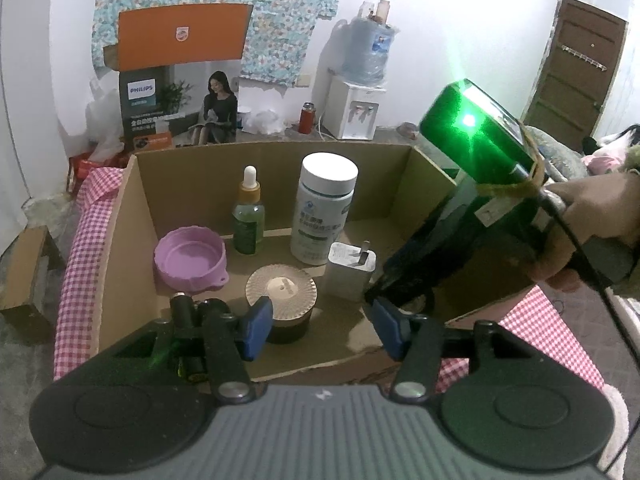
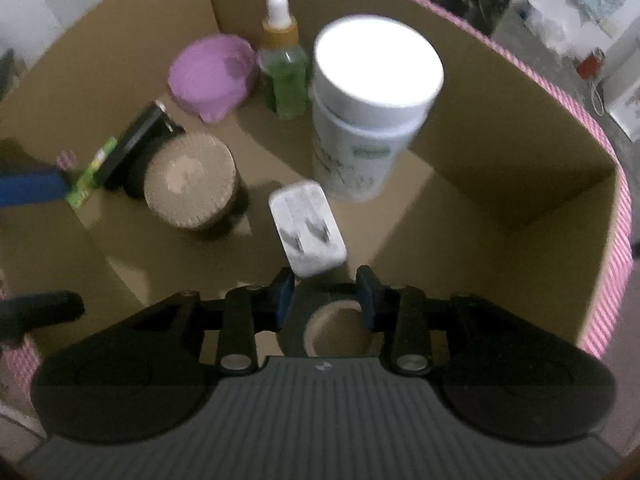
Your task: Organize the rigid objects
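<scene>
An open cardboard box (image 1: pixel 120 240) holds a purple lid (image 1: pixel 190 256), a green dropper bottle (image 1: pixel 248 220), a white pill bottle (image 1: pixel 324 212), a white charger (image 1: pixel 350 270) and a jar with a ribbed beige lid (image 1: pixel 280 292). My left gripper (image 1: pixel 323 330) hangs open over the box's near edge with nothing between its pads; the jar stands just beyond its left finger. My right gripper (image 2: pixel 326 296) points steeply down into the box, open. A dark tape roll (image 2: pixel 336 336) lies flat right under it, wider than the gap, and the charger (image 2: pixel 306 228) stands just ahead.
A black lighter (image 2: pixel 136 144) and a green-labelled battery (image 2: pixel 94 176) lie left of the jar (image 2: pixel 190 188). The box sits on a pink checked cloth (image 1: pixel 80 248). A hand (image 1: pixel 592 220) holds the right gripper (image 1: pixel 374 298). Beyond are a printed carton (image 1: pixel 180 108) and a water dispenser (image 1: pixel 356 108).
</scene>
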Motion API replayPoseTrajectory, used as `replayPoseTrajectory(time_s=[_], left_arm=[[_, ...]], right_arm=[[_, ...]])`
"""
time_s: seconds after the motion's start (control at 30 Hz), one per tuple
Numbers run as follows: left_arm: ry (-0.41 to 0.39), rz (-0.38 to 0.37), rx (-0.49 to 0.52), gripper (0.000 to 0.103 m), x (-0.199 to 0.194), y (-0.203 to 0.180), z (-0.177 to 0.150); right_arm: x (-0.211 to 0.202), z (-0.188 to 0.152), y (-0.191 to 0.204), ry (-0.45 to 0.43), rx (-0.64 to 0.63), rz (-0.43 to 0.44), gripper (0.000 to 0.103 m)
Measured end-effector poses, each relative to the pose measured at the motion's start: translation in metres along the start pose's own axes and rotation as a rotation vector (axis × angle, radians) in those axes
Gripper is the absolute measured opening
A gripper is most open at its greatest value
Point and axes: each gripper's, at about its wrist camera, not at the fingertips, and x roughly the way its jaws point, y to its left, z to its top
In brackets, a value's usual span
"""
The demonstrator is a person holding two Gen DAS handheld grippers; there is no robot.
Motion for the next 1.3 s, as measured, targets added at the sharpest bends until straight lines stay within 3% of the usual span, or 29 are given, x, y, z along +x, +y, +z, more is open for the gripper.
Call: replayPoseTrajectory(time_s=[0.13,0.2,0.27,0.4,0.5,0.53,0.57,0.8,0.83,0.97,1.17,1.3], left_arm=[[-0.004,-0.009,-0.005,0.062,0.001,0.001,0.000],[0.000,-0.007,-0.004,0.063,0.002,0.000,0.000],[0.003,-0.003,-0.001,0.064,0.002,-0.002,0.000],[-0.004,0.006,0.004,0.068,-0.001,-0.003,0.000],[-0.007,0.008,0.007,0.069,-0.003,-0.004,-0.001],[-0.009,0.006,0.009,0.069,-0.003,-0.003,-0.001],[-0.010,0.003,0.011,0.070,-0.004,-0.002,-0.001],[-0.018,-0.003,0.004,0.071,0.002,-0.002,0.001],[-0.020,-0.003,0.007,0.071,0.002,-0.002,0.002],[-0.050,0.008,0.036,0.071,0.004,-0.006,0.012],[-0.088,0.010,0.070,0.070,0.026,-0.015,0.042],[-0.063,0.059,0.098,0.057,0.056,-0.022,0.056]], right_arm=[[-0.012,-0.006,-0.007,-0.001,0.027,0.011,0.034],[-0.031,-0.005,-0.006,-0.073,0.013,0.036,0.040],[-0.044,0.002,-0.002,-0.138,-0.009,0.041,0.058],[-0.037,0.018,0.010,-0.153,-0.062,0.041,0.059],[-0.020,0.021,0.013,-0.133,-0.078,-0.001,0.048],[-0.015,0.020,0.013,-0.118,-0.068,-0.006,0.032],[-0.011,0.018,0.011,-0.107,-0.047,-0.002,0.028],[-0.017,0.001,-0.004,-0.073,0.037,0.004,0.027],[-0.020,0.001,-0.006,-0.079,0.048,0.014,0.028],[-0.054,-0.001,-0.016,-0.186,0.105,0.074,0.056],[-0.109,0.013,-0.026,-0.385,0.136,0.085,0.079],[-0.100,0.031,-0.032,-0.395,0.141,0.079,0.082]])
